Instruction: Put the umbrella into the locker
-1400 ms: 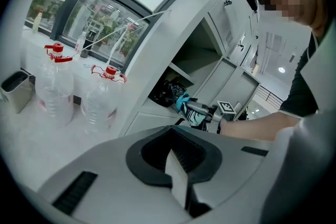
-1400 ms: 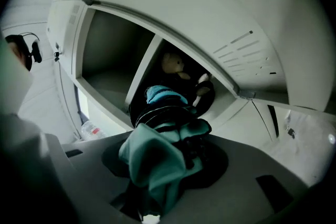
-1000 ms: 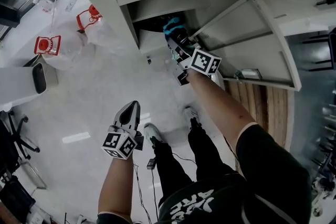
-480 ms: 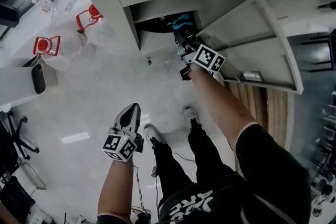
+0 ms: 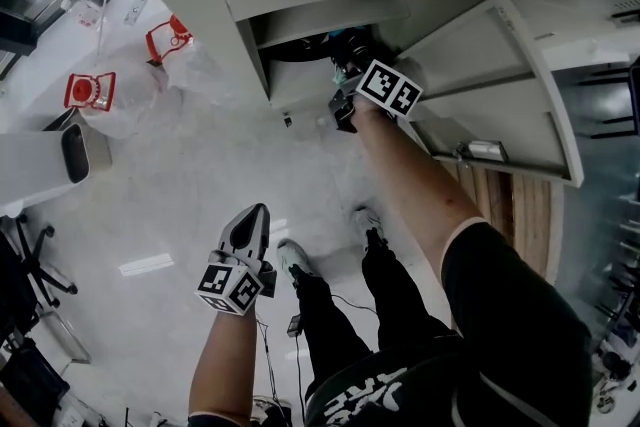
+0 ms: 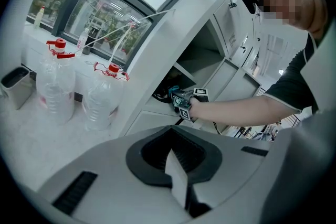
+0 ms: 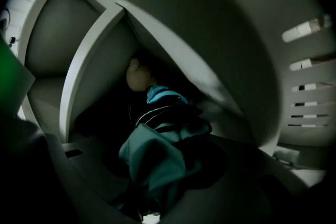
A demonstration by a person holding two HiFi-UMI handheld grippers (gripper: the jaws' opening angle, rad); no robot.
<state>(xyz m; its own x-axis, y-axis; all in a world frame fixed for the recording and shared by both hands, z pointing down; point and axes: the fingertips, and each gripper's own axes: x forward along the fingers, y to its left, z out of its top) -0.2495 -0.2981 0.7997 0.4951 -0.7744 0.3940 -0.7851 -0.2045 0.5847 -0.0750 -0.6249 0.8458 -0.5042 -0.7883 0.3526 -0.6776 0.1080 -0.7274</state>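
A folded teal and black umbrella (image 7: 157, 160) lies between the jaws of my right gripper (image 7: 160, 181), which is shut on its fabric. Its tan handle knob (image 7: 137, 73) points into the dark locker compartment (image 5: 300, 40). In the head view my right gripper (image 5: 348, 63) reaches into that opening, and the umbrella (image 5: 352, 43) shows only as a dark shape inside. The left gripper view shows the teal umbrella (image 6: 172, 92) at the compartment's mouth. Low over the floor, my left gripper (image 5: 250, 220) hangs with its jaws together and nothing in them.
The locker's door (image 5: 500, 85) stands swung open to the right. Two large clear water bottles with red caps (image 5: 170, 40) (image 5: 92, 90) and a grey bin (image 5: 75, 150) stand on the floor at the left. A cable (image 5: 290, 315) trails by the person's feet.
My right gripper has pushed the umbrella further into the compartment; its teal end, seen outside before, is now inside. The left gripper has stayed where it was.
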